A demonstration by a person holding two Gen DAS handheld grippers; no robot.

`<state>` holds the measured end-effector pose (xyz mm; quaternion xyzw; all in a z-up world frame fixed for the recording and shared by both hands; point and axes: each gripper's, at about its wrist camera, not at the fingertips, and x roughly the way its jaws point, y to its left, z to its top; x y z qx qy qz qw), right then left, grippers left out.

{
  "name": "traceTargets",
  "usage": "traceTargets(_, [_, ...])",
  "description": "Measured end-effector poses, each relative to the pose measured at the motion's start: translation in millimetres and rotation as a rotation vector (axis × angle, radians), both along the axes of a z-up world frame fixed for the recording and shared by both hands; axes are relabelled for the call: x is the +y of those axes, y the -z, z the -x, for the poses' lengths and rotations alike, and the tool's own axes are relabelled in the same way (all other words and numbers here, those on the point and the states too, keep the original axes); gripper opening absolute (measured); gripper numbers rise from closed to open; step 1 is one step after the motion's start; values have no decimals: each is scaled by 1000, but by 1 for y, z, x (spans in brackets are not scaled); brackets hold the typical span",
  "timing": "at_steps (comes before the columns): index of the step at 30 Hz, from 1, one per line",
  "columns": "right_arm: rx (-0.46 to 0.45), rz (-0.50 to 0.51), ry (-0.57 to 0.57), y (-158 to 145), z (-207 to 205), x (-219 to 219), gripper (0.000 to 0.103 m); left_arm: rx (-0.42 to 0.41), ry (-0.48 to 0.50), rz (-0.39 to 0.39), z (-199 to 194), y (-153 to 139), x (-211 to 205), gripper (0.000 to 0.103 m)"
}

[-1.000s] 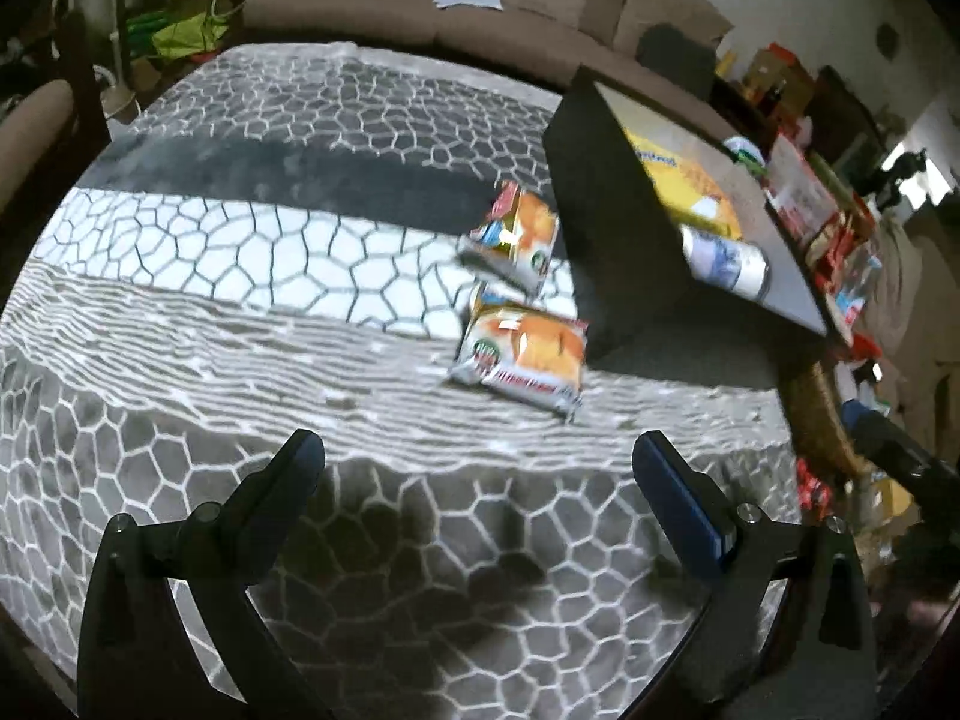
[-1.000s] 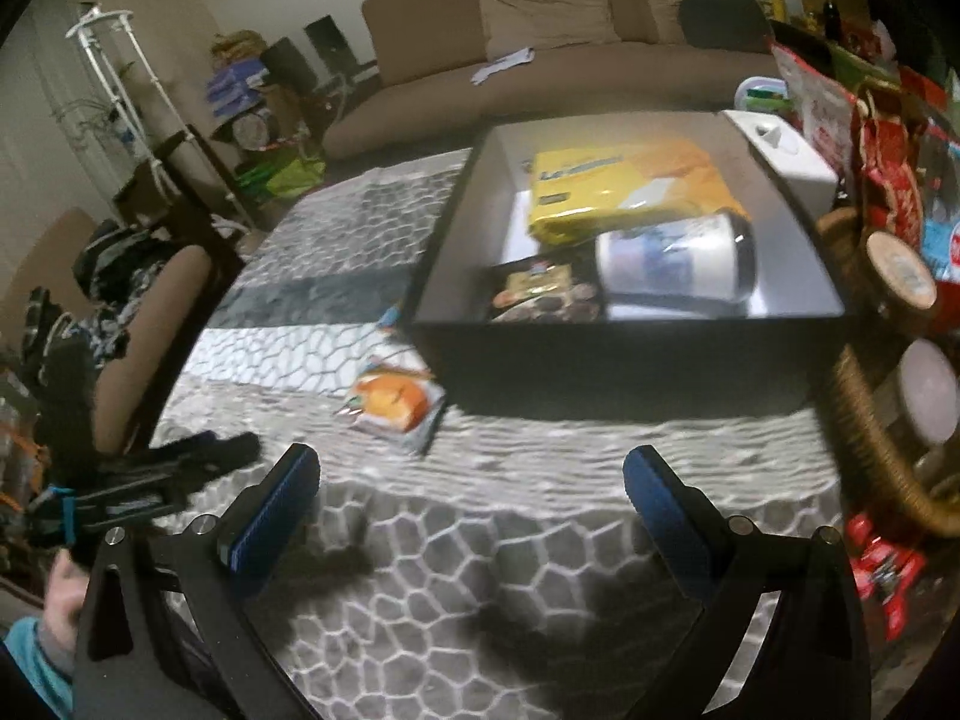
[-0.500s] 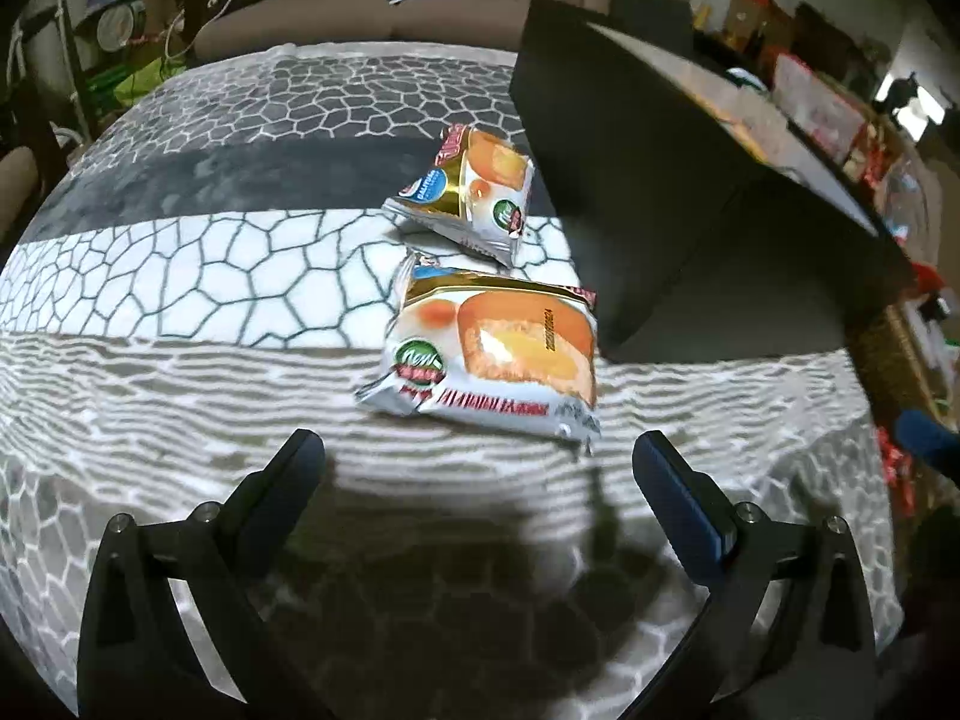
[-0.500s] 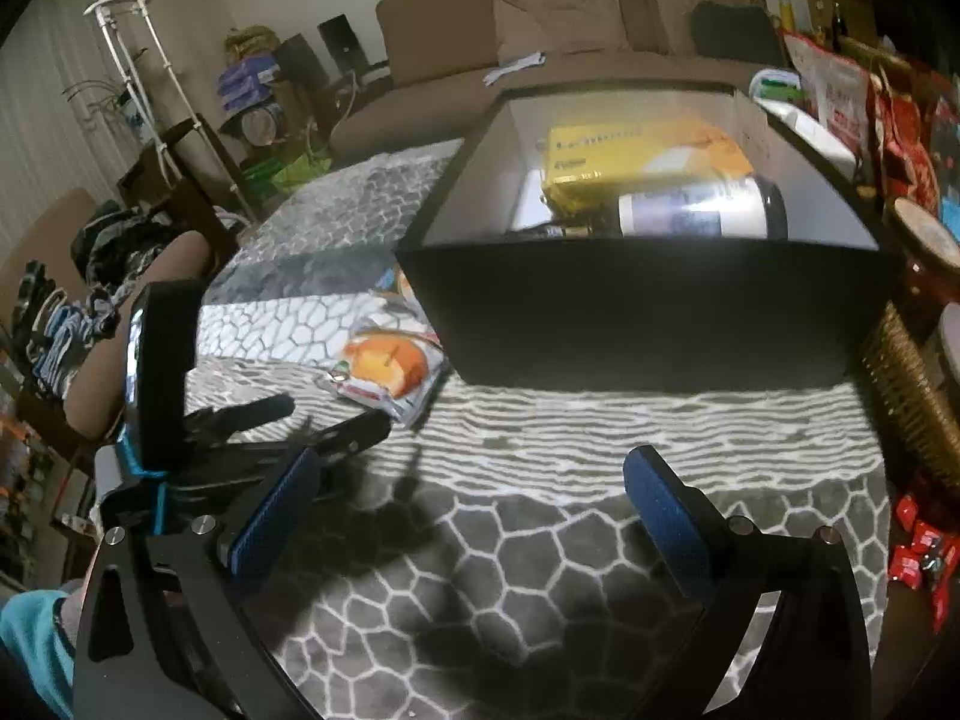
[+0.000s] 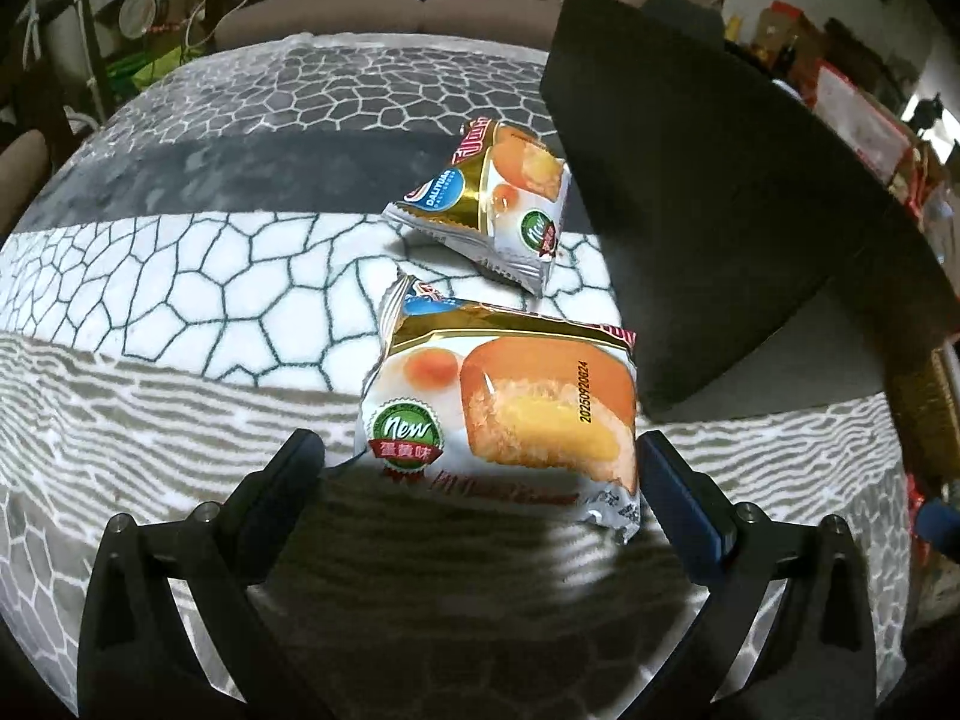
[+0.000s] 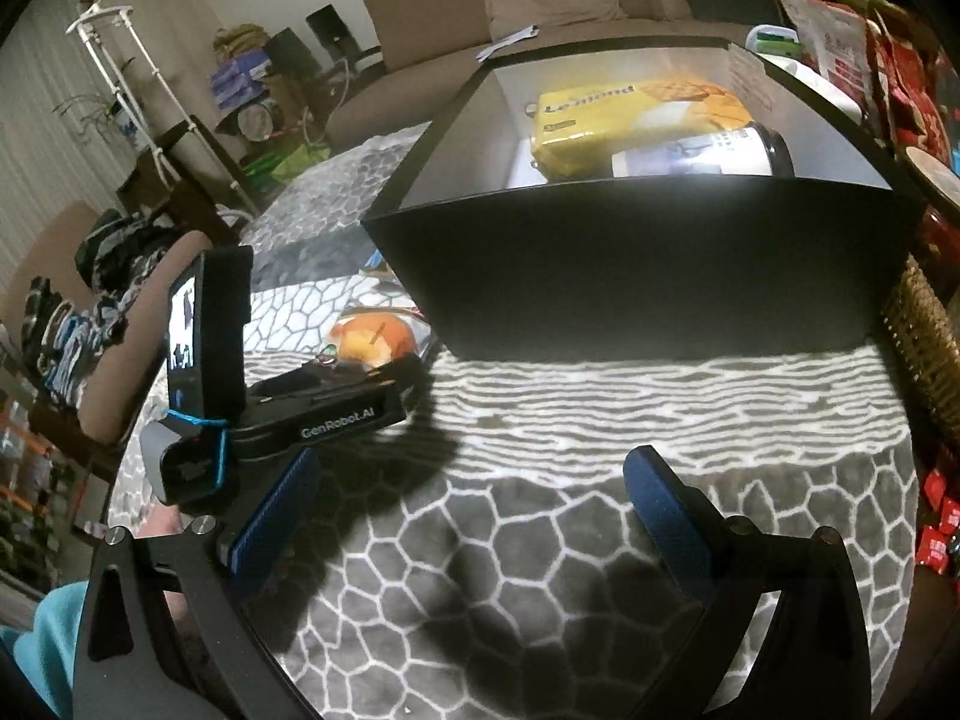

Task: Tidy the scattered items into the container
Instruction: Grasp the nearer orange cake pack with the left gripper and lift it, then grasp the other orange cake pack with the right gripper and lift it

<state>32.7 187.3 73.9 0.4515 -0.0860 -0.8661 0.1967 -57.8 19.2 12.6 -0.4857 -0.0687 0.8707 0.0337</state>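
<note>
Two cake snack packets lie on the patterned tablecloth beside a black box (image 5: 708, 198). The near packet (image 5: 510, 402) sits just ahead of my open left gripper (image 5: 480, 462), its lower edge between the fingertips. The far packet (image 5: 492, 198) rests tilted behind it, near the box wall. In the right wrist view the black box (image 6: 648, 276) holds a yellow biscuit pack (image 6: 636, 114) and a white can (image 6: 696, 159). My right gripper (image 6: 468, 492) hangs open over bare cloth in front of the box. The left gripper's body (image 6: 312, 414) partly hides the near packet (image 6: 375, 339).
A brown sofa (image 6: 540, 12) stands behind the table. A wicker basket (image 6: 924, 348) and red snack bags (image 6: 900, 66) crowd the right side. A chair with clothes (image 6: 90, 324) is at the left. A person's turquoise sleeve (image 6: 42, 648) shows at the lower left.
My left gripper has moved forward and down to the near packet, which now reaches between its fingers. The right gripper has dropped lower in front of the box.
</note>
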Motion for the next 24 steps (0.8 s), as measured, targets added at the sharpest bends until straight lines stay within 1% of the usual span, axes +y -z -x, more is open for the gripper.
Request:
traceTargets(2, [-5, -5, 3, 1, 1, 0, 103, -4, -8, 28, 3, 1, 4, 103])
traceTargets(3, [-4, -9, 5, 2, 1, 0, 103, -3, -11, 33, 3, 1, 5, 103])
traceTargets(4, [-3, -16, 6, 2, 0, 0, 103, 9, -18, 23, 3, 1, 4, 100])
traceTargets(5, [-3, -17, 6, 2, 1, 1, 103, 21, -26, 11, 2, 0, 2, 92])
traceTargets(6, [-3, -15, 7, 2, 1, 1, 103, 30, -38, 8, 0, -1, 1, 88])
traceTargets(8, [-5, -12, 7, 3, 2, 2, 103, 34, -42, -12, -2, -3, -3, 82])
traceTargets(10, [-7, -15, 8, 3, 2, 1, 103, 41, -36, -14, -5, -5, -6, 74])
traceTargets(11, [-10, -15, 6, 4, 2, 1, 103, 44, -39, -15, -7, -7, -8, 71])
traceTargets(12, [-10, -14, 1, 4, 1, -1, 103, 45, -45, -25, -9, -8, -11, 71])
traceTargets(14, [-4, -17, -9, 3, 0, -3, 103, 43, -53, -80, -13, -10, -21, 70])
traceTargets(18, [7, 7, -35, 0, -2, -6, 103, 41, -70, -140, -24, -19, -43, 70])
traceTargets(24, [7, 83, -109, -4, -6, -24, 103, 100, -91, -129, -46, -61, -92, 70])
